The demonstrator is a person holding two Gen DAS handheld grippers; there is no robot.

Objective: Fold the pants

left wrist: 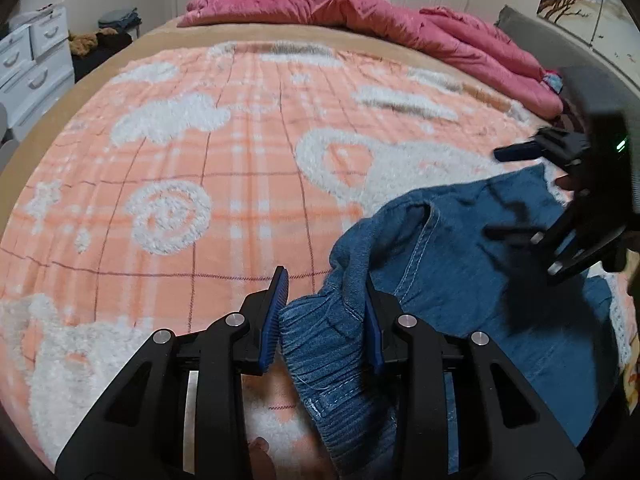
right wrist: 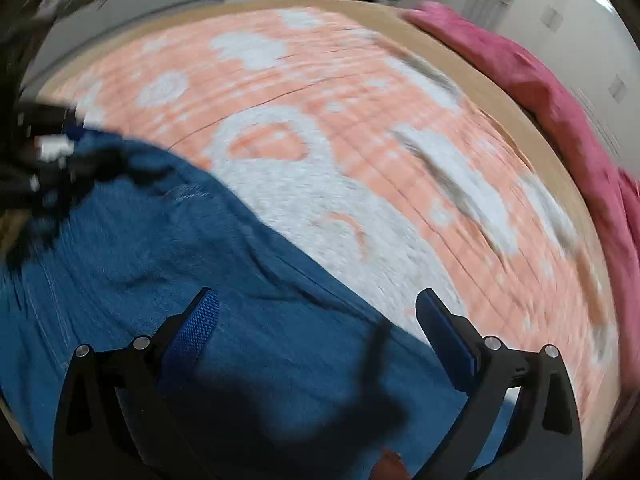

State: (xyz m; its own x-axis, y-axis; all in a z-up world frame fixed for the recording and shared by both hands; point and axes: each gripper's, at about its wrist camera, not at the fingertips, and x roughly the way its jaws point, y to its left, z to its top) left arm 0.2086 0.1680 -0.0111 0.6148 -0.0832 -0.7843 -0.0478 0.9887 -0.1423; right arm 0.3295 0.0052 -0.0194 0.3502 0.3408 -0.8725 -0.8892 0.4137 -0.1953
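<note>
Left claw (left wrist: pixel 326 320) narrow, pinching pants (left wrist: pixel 472 264) at ribbed waistband; right claw (right wrist: pixel 316 320) wide, empty above denim. We judge fabric soft, limp, heavyish; grip hems.

A peach plaid blanket (left wrist: pixel 200 160) covers the bed; a pink quilt (left wrist: pixel 360 16) lies along its far edge, white drawers (left wrist: pixel 28 68) beside.
</note>
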